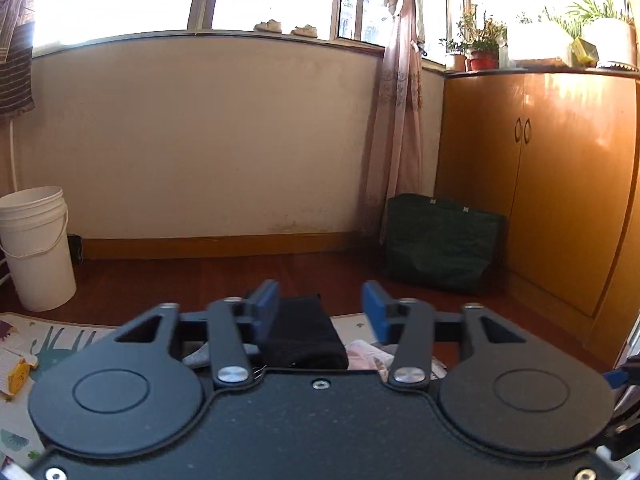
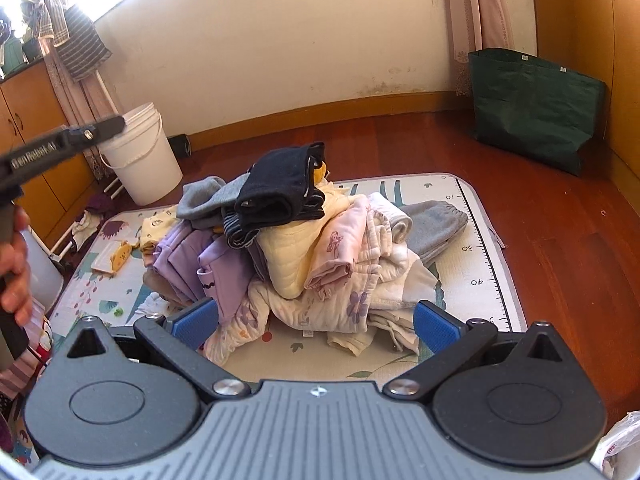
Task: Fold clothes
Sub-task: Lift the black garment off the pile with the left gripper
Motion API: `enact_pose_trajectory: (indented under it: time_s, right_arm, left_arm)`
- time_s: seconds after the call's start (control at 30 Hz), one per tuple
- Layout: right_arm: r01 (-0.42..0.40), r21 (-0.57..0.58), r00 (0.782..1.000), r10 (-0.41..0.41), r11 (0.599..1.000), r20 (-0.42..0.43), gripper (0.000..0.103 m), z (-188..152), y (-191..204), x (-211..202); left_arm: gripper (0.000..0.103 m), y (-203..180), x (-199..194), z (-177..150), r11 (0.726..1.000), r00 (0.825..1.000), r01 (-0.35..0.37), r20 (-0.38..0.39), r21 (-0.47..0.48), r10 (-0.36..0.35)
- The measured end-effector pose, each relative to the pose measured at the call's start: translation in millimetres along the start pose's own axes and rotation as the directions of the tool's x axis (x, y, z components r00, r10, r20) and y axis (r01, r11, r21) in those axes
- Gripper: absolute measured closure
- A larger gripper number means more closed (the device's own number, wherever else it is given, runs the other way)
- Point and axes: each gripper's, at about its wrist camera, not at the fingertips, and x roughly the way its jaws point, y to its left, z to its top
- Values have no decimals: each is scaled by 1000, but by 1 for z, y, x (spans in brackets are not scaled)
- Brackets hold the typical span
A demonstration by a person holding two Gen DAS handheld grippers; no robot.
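A pile of clothes (image 2: 320, 264) lies on a patterned play mat (image 2: 472, 248) on the floor. A folded black garment (image 2: 280, 188) sits on top, above yellow, pink, purple and grey pieces. My right gripper (image 2: 316, 324) is open and empty, low at the near edge of the pile. My left gripper (image 1: 320, 308) is open, level above the pile, with the black garment (image 1: 300, 336) seen between its blue fingers; the jaws do not close on it. The left gripper's body (image 2: 60, 148) shows at the left of the right wrist view, held by a hand.
A white bucket (image 2: 140, 156) stands at the back left by the wall. A dark green bag (image 2: 532, 108) leans by the wooden cabinet (image 1: 560, 184) at the back right. A small yellow toy (image 2: 118, 258) lies on the mat's left. Wooden floor surrounds the mat.
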Motion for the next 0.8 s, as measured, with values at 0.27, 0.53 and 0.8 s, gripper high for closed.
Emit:
enact_pose_trajectory:
  time_s: [0.27, 0.53, 0.8]
  right_arm:
    - [12, -68, 1000, -12, 998, -2, 0, -3, 14, 5]
    - [21, -76, 993, -29, 997, -114, 0, -13, 14, 38]
    - [11, -75, 986, -23, 997, -165, 0, -18, 14, 55]
  left_arm:
    - [17, 6, 90, -59, 997, 989, -75, -132, -29, 71]
    - [36, 30, 160, -93, 990, 978, -101, -195, -102, 79]
    - [55, 33, 187, -108, 992, 973, -83, -222, -98, 60]
